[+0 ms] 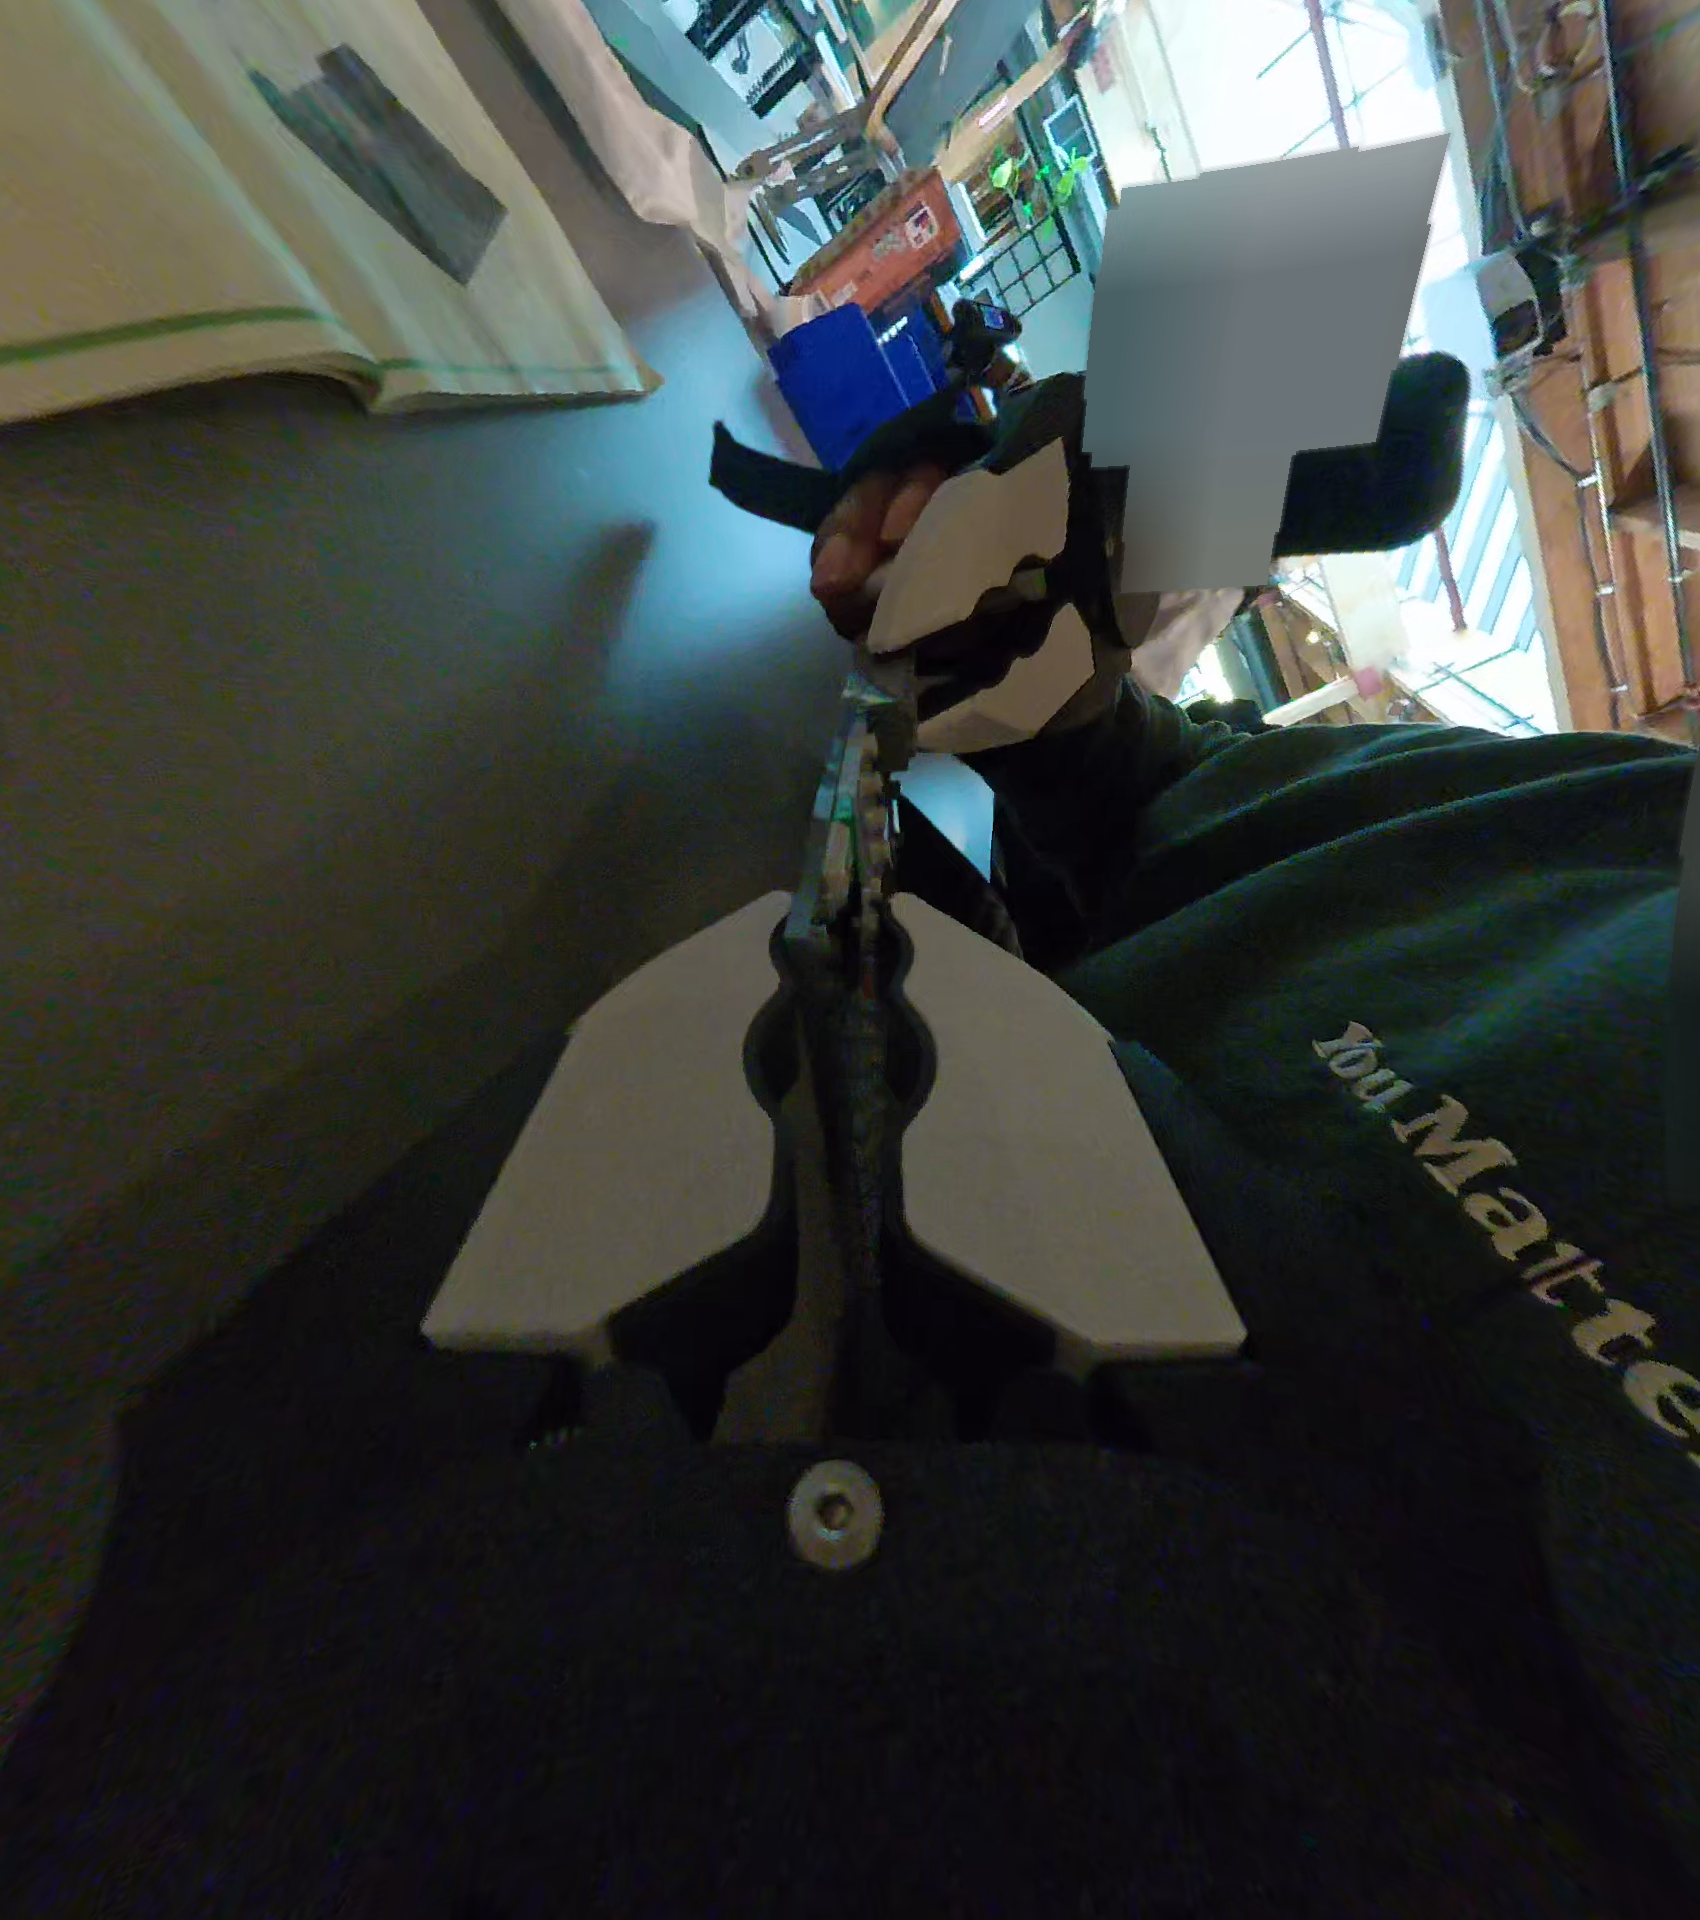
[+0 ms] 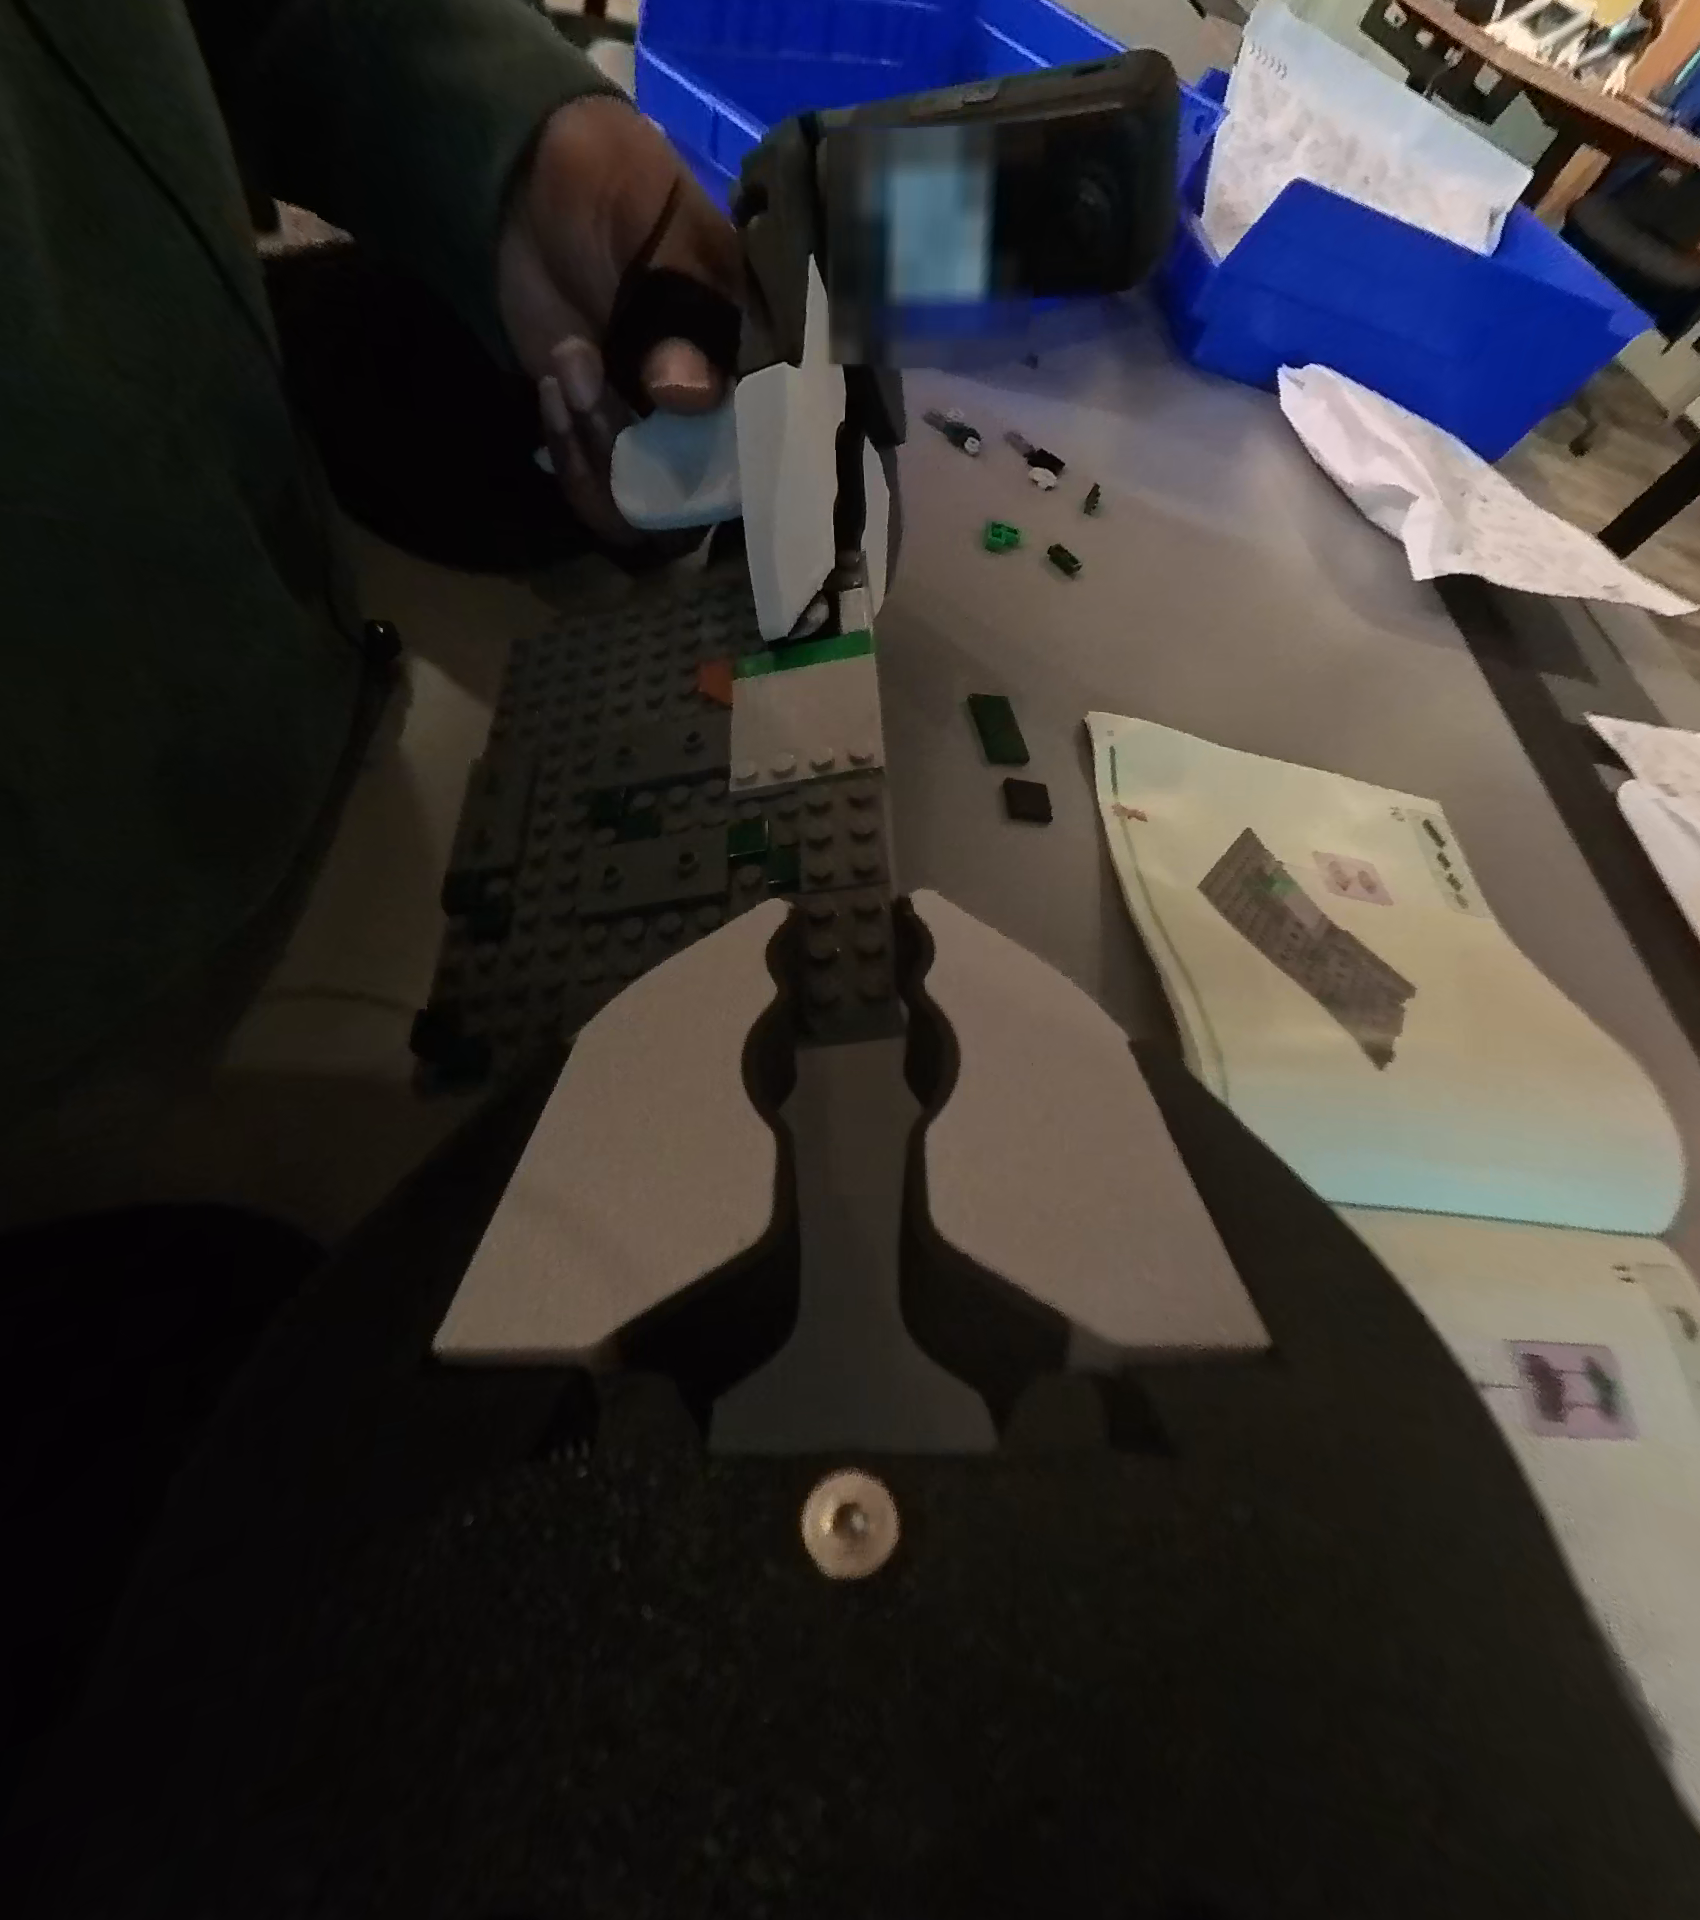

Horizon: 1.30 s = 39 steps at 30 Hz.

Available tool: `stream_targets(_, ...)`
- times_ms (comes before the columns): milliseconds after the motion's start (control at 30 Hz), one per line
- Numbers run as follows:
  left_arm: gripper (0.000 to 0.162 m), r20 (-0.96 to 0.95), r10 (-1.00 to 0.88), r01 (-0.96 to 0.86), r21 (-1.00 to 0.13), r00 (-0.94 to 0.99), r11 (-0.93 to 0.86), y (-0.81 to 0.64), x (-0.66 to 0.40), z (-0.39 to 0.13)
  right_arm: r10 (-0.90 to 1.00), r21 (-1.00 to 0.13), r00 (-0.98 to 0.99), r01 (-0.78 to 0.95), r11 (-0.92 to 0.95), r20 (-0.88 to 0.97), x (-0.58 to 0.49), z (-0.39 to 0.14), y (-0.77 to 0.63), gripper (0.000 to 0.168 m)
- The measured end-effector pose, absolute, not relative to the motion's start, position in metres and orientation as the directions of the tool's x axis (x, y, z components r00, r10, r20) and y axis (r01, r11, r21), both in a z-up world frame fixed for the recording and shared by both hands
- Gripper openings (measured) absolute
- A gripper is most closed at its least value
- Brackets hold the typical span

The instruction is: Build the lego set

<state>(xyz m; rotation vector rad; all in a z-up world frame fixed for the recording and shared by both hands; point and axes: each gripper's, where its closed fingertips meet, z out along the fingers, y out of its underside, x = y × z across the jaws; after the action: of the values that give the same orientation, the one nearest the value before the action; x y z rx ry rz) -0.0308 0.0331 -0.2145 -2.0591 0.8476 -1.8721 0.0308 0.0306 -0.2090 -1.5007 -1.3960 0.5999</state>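
Note:
A dark grey lego baseplate (image 2: 617, 748) carries a white tile patch (image 2: 804, 727), a green strip and a few small dark green pieces. My right gripper (image 2: 848, 909) is shut on its near edge. My left gripper (image 2: 825, 613) is shut on the far edge by the green strip. In the left wrist view the baseplate (image 1: 851, 821) shows edge-on, running from my left gripper (image 1: 841, 914) to my right gripper (image 1: 893, 691). Both grippers hold it in front of the person's dark green top.
An open instruction booklet (image 2: 1345, 987) lies on the grey table to the right; it also shows in the left wrist view (image 1: 150, 260). Loose dark pieces (image 2: 997, 727) and a green piece (image 2: 1002, 535) lie beyond the plate. Blue bins (image 2: 1397, 301) and crumpled white bags (image 2: 1448, 520) stand farther back. One gripper's finger ends stand about 7 centimeters off the other's.

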Motion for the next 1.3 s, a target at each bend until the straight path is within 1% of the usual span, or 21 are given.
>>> stream_targets(133,0.015,0.843,-0.537,-0.278,-0.508,0.034,-0.815,0.028,-0.030,-0.219,0.953,-0.893,0.231,0.443,0.078,0.198,0.029,-0.213,0.030,0.016)
stream_targets(233,0.015,0.856,-0.516,-0.271,-0.489,0.034,-0.829,0.027,-0.031,-0.219,0.958,-0.901,0.228,0.429,0.063,0.176,0.028,-0.215,0.029,0.016)
stream_targets(533,0.021,0.861,-0.508,-0.306,-0.475,0.032,-0.825,0.021,-0.035,-0.220,0.964,-0.908,0.221,0.418,0.041,0.146,0.028,-0.220,0.028,0.016)
stream_targets(767,0.018,0.872,-0.487,-0.307,-0.452,0.045,-0.837,0.022,-0.040,-0.220,0.969,-0.913,0.219,0.407,0.016,0.115,0.029,-0.221,0.029,0.016)
stream_targets(1000,0.012,0.915,-0.400,-0.255,-0.377,0.045,-0.890,0.032,-0.043,-0.217,0.974,-0.918,0.219,0.395,-0.041,0.051,0.030,-0.222,0.031,0.016)
stream_targets(1100,0.014,0.925,-0.376,-0.246,-0.354,0.046,-0.902,0.034,-0.043,-0.218,0.974,-0.911,0.221,0.408,-0.054,0.042,0.030,-0.224,0.031,0.016)
stream_targets(1300,0.014,0.922,-0.377,-0.255,-0.345,0.085,-0.903,0.035,-0.040,-0.223,0.973,-0.901,0.223,0.432,-0.048,0.055,0.029,-0.225,0.031,0.016)
